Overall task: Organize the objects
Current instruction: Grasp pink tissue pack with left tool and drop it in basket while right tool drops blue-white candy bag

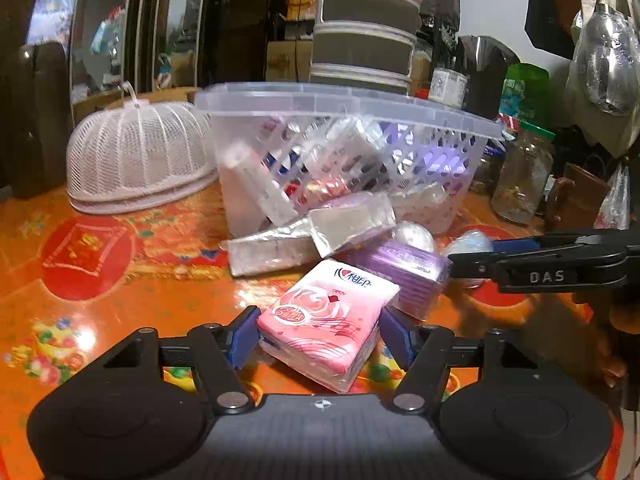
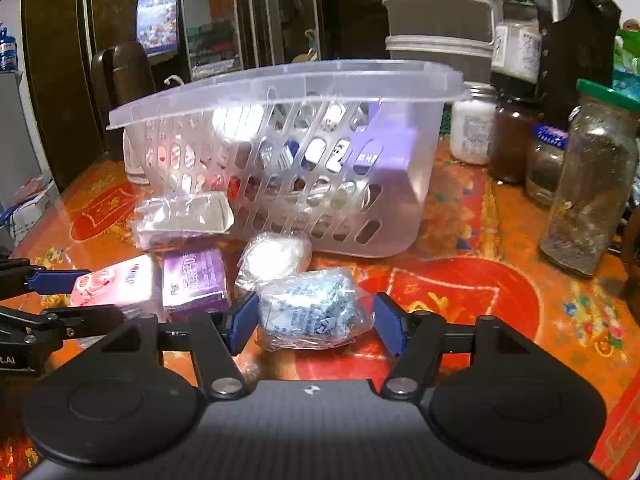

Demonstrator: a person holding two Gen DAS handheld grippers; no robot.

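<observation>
1. Straddling the pink tissue pack (image 1: 326,320), our left gripper (image 1: 318,334) has its jaws spread to either side of it, seemingly not yet pressing; the pack lies flat on the orange patterned table (image 1: 120,300).
2. Our right gripper (image 2: 316,322) likewise brackets a blue-printed plastic packet (image 2: 310,310), pads apart, with no squeeze that we can see.
3. We judge both items light and soft. The pack's film looks slippery, so we would pinch its long sides mid-body; the crinkly packet will deform, so a gentle grip suits it.
4. Just beyond lie a purple tissue pack (image 2: 194,280) and a white wrapped bundle (image 2: 274,256).
5. Farthest stands the clear plastic basket (image 2: 400,216), already holding packets.
</observation>
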